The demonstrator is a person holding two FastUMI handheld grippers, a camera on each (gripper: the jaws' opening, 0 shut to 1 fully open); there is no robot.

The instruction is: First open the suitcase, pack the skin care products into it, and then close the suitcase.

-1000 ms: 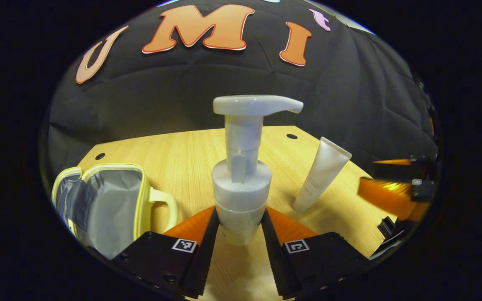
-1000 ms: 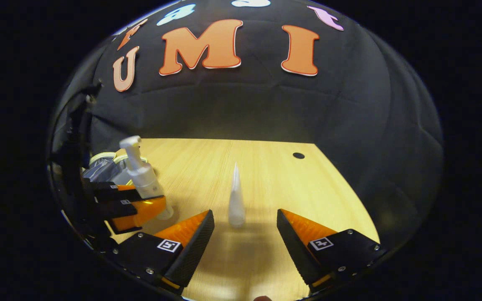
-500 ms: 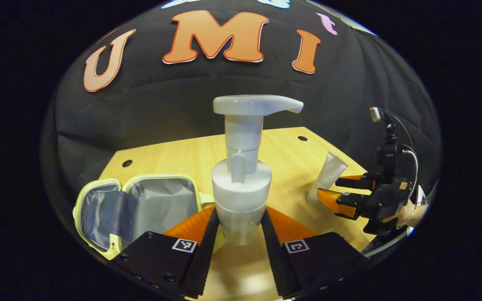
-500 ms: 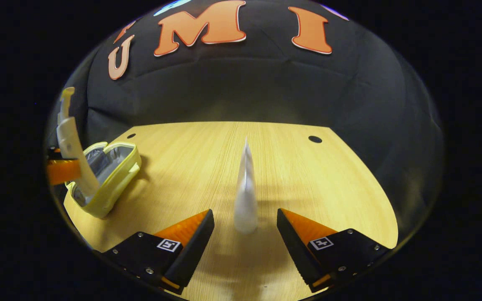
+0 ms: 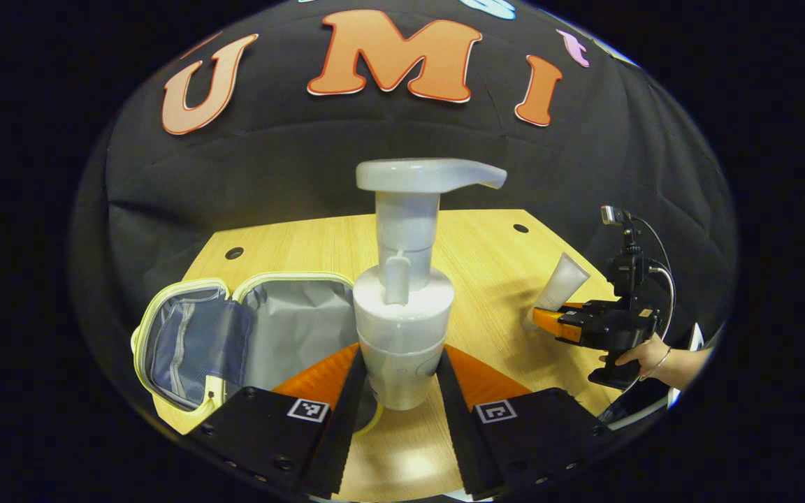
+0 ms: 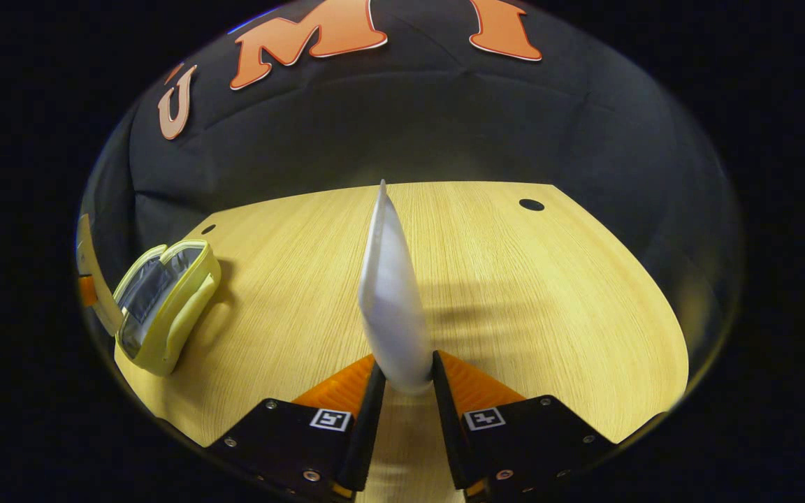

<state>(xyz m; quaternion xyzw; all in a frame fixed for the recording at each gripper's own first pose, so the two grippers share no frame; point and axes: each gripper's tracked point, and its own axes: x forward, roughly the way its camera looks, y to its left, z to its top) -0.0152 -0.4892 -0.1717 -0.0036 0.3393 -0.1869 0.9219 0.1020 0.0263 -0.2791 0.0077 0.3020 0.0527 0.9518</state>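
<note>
- The left gripper [image 5: 400, 391] held a white pump bottle [image 5: 403, 307] upright, both fingers pressed against the lower part of its body, the pump head pointing toward 3 o'clock in the left gripper view.
- The bottle hung above the near edge of the wooden table [image 5: 486, 258], just beside the open case.
- The small yellow-trimmed suitcase [image 5: 235, 335], a soft zip case with a grey lining, lay open on the table at about 9 o'clock of the bottle in that view, both halves spread flat and nothing visible inside.
- Its yellow handle loop [image 5: 369, 419] peeped out beneath the bottle, between the left fingers.
- In the right gripper view the same case [image 6: 161, 304] sat at 9 o'clock near the table's edge, well apart from the right gripper.
- The right gripper [image 6: 402, 381] had its jaws drawn narrow onto the cap end of a white cream tube [image 6: 390, 293], both fingers pressing on it, the tube's flat crimped end pointing to 12 o'clock.
- From the left gripper view, the right gripper [image 5: 549, 318] appeared at 3 o'clock with the tube [image 5: 564, 281] slanting up out of it, and a person's hand [image 5: 643, 353] wearing a thin bracelet gripped its handle.
- Whether the tube's base touched the table, I couldn't tell.
</note>
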